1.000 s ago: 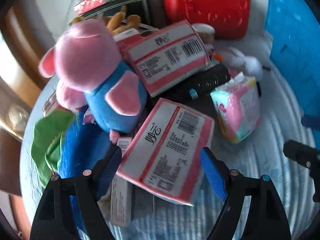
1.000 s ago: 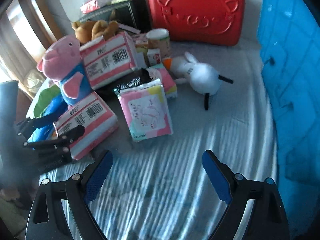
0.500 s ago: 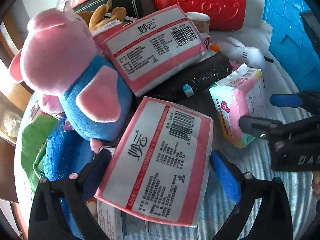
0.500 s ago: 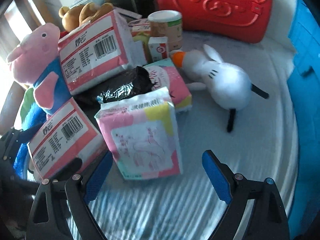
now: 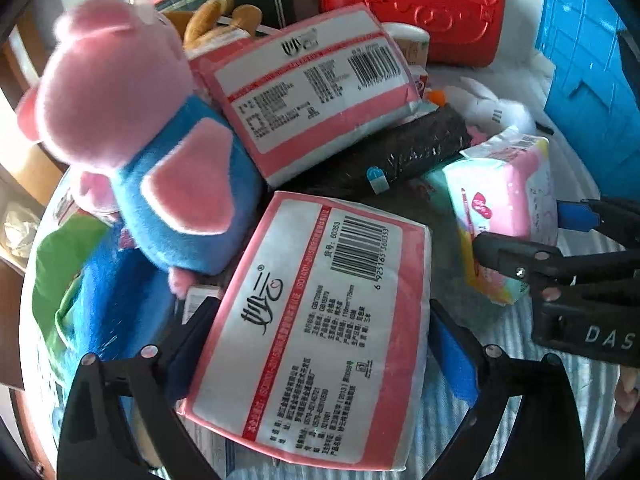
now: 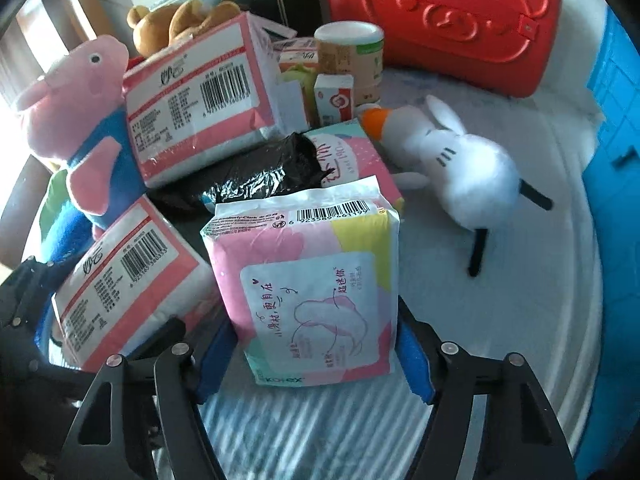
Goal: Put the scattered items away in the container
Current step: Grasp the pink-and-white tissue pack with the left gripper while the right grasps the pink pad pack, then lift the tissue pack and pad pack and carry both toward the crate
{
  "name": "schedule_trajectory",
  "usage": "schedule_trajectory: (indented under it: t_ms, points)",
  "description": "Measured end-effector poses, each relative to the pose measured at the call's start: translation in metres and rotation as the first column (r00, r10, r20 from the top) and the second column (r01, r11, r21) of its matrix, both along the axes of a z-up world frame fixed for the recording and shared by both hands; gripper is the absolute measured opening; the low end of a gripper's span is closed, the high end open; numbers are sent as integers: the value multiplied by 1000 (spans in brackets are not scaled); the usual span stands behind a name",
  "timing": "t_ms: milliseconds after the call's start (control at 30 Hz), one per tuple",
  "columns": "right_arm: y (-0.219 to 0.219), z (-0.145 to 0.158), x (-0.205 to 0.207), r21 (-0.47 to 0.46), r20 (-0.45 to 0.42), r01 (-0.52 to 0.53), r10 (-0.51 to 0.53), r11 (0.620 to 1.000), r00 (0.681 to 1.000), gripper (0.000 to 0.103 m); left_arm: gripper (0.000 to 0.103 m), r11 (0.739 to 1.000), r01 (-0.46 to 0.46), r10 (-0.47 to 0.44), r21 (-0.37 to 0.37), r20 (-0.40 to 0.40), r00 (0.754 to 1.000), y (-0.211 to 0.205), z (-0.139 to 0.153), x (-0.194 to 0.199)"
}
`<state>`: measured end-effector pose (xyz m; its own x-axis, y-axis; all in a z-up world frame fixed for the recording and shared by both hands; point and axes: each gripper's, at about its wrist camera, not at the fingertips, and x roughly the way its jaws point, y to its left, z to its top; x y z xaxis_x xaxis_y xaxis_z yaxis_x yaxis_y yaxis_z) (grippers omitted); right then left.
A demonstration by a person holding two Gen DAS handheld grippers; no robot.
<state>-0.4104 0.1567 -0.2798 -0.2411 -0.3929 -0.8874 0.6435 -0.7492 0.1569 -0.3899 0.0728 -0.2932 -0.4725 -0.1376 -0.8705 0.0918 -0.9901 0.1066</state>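
Observation:
My left gripper [image 5: 320, 320] straddles a pink-and-white barcoded pack [image 5: 320, 300] lying on the pile. Its jaws are closing, its blue pads sit right at the pack's long sides, and I see no squeeze. My right gripper [image 6: 316, 332] has a pastel pink-and-yellow pad pack [image 6: 312, 288] standing upright between its jaws. They are closing too, with the pads at the pack's edges. The left wrist view shows that right gripper [image 5: 528, 232] around the same pastel pack [image 5: 504, 200]. The blue crate [image 6: 616, 120] stands at the right edge.
A pink-and-blue pig plush [image 5: 132, 128] leans on a second pink-and-white pack [image 5: 316, 92]. A black bag [image 6: 256, 176], a white bird plush [image 6: 460, 160], a cup [image 6: 352, 56], small cartons [image 6: 334, 96] and a red case [image 6: 444, 12] crowd the striped bed [image 6: 520, 300].
Both grippers moved in and down onto their packs. The left jaws widened around the barcoded pack. The right jaws narrowed onto the pastel pack, which now stands between them.

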Motion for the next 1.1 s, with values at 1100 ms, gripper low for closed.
schedule_trajectory:
  t_ms: [1100]
  points:
    - [110, 223, 190, -250, -398, -76, -31, 965, 917, 71, 99, 989, -143, 119, -27, -419, 900, 45, 193, 203]
